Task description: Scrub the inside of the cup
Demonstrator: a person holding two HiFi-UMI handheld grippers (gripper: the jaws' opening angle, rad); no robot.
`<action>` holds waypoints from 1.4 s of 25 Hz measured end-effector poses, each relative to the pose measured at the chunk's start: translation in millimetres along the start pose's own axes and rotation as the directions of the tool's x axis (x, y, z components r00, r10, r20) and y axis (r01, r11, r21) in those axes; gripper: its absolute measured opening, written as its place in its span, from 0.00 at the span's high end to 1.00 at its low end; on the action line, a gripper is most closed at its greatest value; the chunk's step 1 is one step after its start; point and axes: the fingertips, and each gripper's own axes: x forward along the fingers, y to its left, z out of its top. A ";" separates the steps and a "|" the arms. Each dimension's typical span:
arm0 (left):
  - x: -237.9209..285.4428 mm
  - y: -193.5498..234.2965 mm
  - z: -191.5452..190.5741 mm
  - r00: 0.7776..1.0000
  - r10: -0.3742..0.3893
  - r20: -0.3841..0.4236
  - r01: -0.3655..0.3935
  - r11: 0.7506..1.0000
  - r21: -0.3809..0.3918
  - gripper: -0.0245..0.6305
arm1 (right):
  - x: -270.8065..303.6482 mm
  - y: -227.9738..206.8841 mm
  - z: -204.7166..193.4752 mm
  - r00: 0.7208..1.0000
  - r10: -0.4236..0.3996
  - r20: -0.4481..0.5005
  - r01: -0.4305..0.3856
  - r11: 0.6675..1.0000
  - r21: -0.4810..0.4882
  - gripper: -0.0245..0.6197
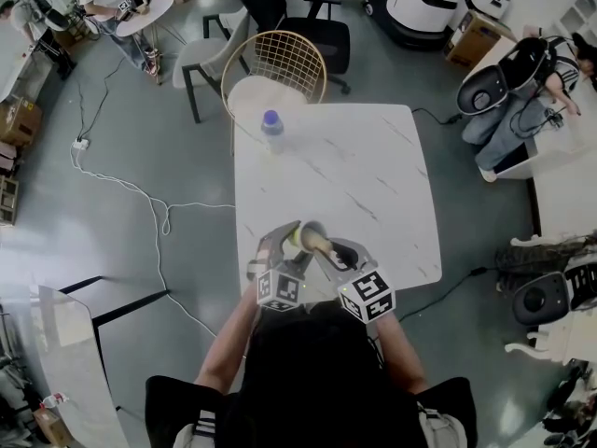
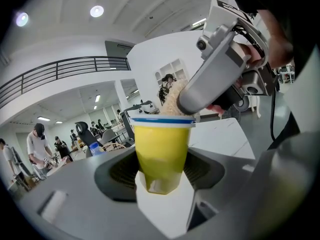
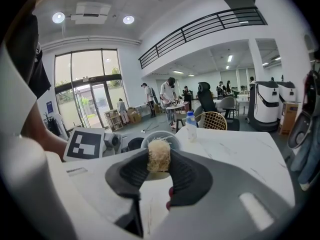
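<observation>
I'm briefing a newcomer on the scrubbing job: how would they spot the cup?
Find the white marble table in the middle of the room. At its near edge, the left gripper holds the cup: yellow with a blue rim, unlike the clear bottle at the far edge.

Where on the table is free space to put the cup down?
The table is bare in its middle and right side; only the bottle stands far left. The near edge is crowded: left gripper, cup, right gripper, scrubber.

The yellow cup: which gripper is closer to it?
Left. The left gripper grips the yellow cup between its jaws. The right gripper, shut on a scrub pad, is just at the cup's open mouth.
</observation>
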 end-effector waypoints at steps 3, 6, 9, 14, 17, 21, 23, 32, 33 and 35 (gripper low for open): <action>-2.1 -2.2 0.7 1.000 -0.008 0.002 0.008 1.000 -0.003 0.54 | -1.8 -6.8 -2.3 1.000 -0.019 -0.005 0.019 1.000 0.013 0.79; -2.9 -4.1 1.3 1.000 -0.014 0.006 0.014 1.000 -0.005 0.54 | -1.2 -10.4 -0.9 1.000 -0.027 -0.001 0.027 0.999 0.022 0.79; -3.3 -6.0 1.3 1.000 -0.013 0.006 0.014 1.000 -0.008 0.54 | 0.5 -7.6 3.3 1.000 -0.025 0.006 0.025 1.000 0.014 0.79; -2.9 -3.9 0.2 1.000 -0.006 0.010 0.006 1.000 -0.015 0.54 | 1.6 -1.1 10.1 1.000 -0.012 0.022 0.012 1.000 -0.004 0.79; -1.6 -2.7 -2.1 1.000 -0.005 0.011 0.005 1.000 -0.017 0.54 | 2.8 1.6 9.5 1.000 -0.002 0.024 0.002 1.000 -0.010 0.79; 2.2 -1.1 -2.3 1.000 -0.003 0.013 0.003 1.000 -0.021 0.54 | 4.4 0.9 7.5 1.000 0.007 0.018 -0.007 1.000 -0.015 0.79; 3.6 -0.1 -1.7 1.000 -0.002 0.016 0.002 1.000 -0.026 0.54 | 4.5 0.6 5.6 1.000 0.011 0.012 -0.011 1.000 -0.016 0.79; 15.8 -6.0 -0.7 0.999 -0.034 0.013 0.034 0.999 -0.029 0.54 | 3.0 -22.4 -7.5 1.000 -0.014 -0.017 0.015 0.999 0.029 0.79; 17.6 -7.0 0.3 0.999 -0.037 0.014 0.038 0.999 -0.031 0.54 | 1.9 -26.1 -7.9 1.000 -0.018 -0.017 0.018 0.999 0.035 0.79; 21.9 -9.5 1.6 0.999 -0.046 0.015 0.046 0.998 -0.033 0.54 | 0.3 -32.5 -8.7 1.000 -0.024 -0.018 0.025 0.999 0.043 0.79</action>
